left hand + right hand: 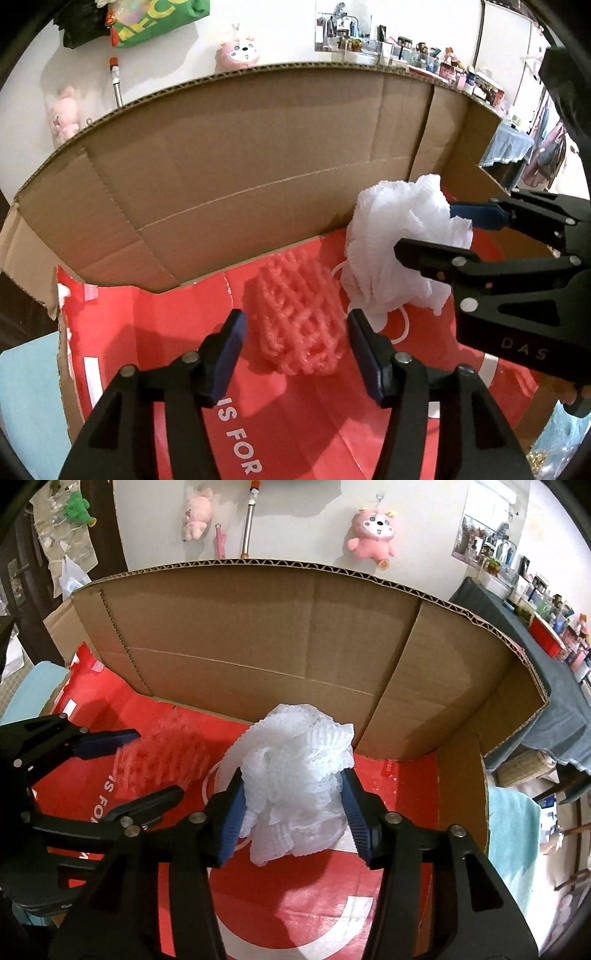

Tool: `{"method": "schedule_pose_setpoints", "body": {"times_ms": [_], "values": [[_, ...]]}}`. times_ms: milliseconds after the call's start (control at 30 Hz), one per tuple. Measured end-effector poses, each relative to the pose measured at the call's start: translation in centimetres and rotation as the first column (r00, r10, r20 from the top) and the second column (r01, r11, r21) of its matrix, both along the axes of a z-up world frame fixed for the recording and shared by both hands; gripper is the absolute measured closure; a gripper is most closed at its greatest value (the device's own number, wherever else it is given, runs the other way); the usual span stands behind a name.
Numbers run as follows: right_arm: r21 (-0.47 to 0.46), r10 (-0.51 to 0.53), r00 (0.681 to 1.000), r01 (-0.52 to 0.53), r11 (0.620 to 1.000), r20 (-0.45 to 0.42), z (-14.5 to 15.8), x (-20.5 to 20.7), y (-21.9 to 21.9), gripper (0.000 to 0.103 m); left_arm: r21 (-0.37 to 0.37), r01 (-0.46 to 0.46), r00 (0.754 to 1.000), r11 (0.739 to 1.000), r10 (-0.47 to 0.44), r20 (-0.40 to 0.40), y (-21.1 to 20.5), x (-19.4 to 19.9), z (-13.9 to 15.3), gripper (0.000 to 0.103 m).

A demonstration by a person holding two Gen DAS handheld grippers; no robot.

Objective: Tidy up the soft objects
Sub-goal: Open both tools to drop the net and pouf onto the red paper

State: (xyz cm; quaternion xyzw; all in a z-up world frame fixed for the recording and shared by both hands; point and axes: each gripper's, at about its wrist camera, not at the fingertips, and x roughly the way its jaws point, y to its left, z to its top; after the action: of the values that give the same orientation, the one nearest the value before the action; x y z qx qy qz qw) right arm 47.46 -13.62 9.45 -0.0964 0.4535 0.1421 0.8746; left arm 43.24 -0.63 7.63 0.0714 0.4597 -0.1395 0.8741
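Inside the brown cardboard box [236, 177], left claw [295, 354] apart, releasing the pink foam net [299, 317]; right claw [291, 812] apart around the white mesh pouf [295, 771], apparently depositing both.

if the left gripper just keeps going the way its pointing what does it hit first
Most likely the pink foam net, which lies on the red floor of the cardboard box, in line between the open jaws of the left gripper. The pads look clear of it, though depth is hard to judge.

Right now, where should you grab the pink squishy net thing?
Probably across the middle of the pink foam net, coming from above. It lies flat on the red box floor, and the left gripper already has an open finger on each side of it.
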Motion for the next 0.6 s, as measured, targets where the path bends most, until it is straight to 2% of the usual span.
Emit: {"method": "schedule_pose_setpoints", "body": {"times_ms": [100, 167, 367, 533, 600], "values": [[-0.010, -0.013, 1.000, 0.013, 1.000, 0.006, 0.2, 0.0, 0.0, 0.049, -0.012, -0.013, 1.000, 1.000, 0.013, 0.013, 0.2, -0.3, 0.7, 0.034], [-0.013, -0.023, 1.000, 0.023, 1.000, 0.011, 0.5, 0.0, 0.0, 0.043, -0.022, -0.018, 0.999, 1.000, 0.019, 0.027, 0.4, -0.7, 1.2, 0.029], [-0.022, -0.048, 0.998, 0.049, 0.999, 0.045, 1.9, -1.0, -0.5, 0.040, -0.039, -0.045, 0.996, 0.998, 0.048, 0.078, 1.5, -2.4, 3.7, 0.019], [0.014, -0.072, 0.994, 0.071, 0.997, 0.080, 4.4, -3.2, -1.4, 0.031, -0.063, -0.081, 0.985, 0.995, 0.090, 0.149, 2.2, -5.0, 7.1, 0.006], [0.028, -0.080, 0.991, 0.077, 0.997, 0.105, 5.9, -4.6, -1.8, 0.031, -0.077, -0.094, 0.978, 0.993, 0.106, 0.181, 2.4, -6.4, 8.6, 0.005]]}}
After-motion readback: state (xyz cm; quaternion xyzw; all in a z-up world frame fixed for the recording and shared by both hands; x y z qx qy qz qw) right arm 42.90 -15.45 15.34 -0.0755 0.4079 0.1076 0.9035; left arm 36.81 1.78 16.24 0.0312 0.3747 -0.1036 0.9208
